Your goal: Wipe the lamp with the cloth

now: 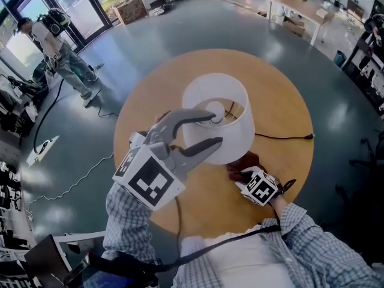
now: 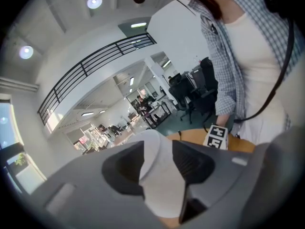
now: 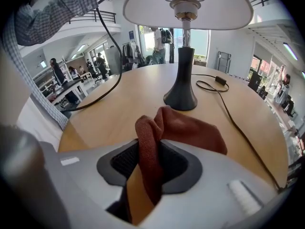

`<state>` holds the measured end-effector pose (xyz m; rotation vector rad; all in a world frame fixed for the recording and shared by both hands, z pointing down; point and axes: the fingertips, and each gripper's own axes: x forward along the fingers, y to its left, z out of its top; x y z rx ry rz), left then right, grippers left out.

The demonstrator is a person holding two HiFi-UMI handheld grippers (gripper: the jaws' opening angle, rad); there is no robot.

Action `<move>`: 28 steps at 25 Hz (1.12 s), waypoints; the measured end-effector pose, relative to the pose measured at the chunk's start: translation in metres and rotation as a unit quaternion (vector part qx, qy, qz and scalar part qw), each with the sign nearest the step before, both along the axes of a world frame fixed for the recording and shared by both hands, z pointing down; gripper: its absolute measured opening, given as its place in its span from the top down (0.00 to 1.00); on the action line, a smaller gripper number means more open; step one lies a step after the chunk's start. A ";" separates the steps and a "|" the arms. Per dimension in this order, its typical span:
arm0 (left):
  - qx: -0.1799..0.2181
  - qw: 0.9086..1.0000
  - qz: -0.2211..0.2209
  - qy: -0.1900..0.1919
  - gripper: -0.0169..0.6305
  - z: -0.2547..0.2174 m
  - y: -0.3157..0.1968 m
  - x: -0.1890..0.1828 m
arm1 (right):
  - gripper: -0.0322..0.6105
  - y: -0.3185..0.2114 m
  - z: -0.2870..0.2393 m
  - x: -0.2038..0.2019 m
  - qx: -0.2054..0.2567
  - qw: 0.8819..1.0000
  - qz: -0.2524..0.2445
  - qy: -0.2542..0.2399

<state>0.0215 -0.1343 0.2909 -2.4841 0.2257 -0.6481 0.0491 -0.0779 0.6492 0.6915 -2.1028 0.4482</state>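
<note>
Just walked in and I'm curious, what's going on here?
A person holds a hand-held gripper in each hand over a round table. The left hand-held gripper straddles the rim of the white lampshade, jaws wide. The right hand-held gripper sits low near the lamp base, a fold of the reddish-brown cloth between its jaws.

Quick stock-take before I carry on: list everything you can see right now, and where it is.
table: one, light wood, round, middle of the floor.
lamp: one, white with a dark base, upright on the table.
cord: one, black, running from the lamp across the table to the right.
cloth: one, rust red, on the table before the lamp's base.
bystander: one, far left on the floor.
left claw: grey, open, astride the lamp's white rim.
right claw: grey, open, cloth fold between.
</note>
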 end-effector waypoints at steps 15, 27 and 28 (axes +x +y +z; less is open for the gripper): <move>-0.099 0.962 -0.153 0.205 0.72 -0.003 0.002 -0.078 | 0.66 -0.019 -0.083 0.025 0.064 0.966 0.145 -0.204; -0.206 0.927 -0.196 0.243 0.97 0.085 0.053 -0.066 | 0.94 0.004 -0.160 0.027 0.113 0.920 0.209 -0.313; -0.213 0.928 -0.192 0.239 0.97 0.093 0.059 -0.061 | 0.94 0.008 -0.161 0.025 0.109 0.918 0.209 -0.318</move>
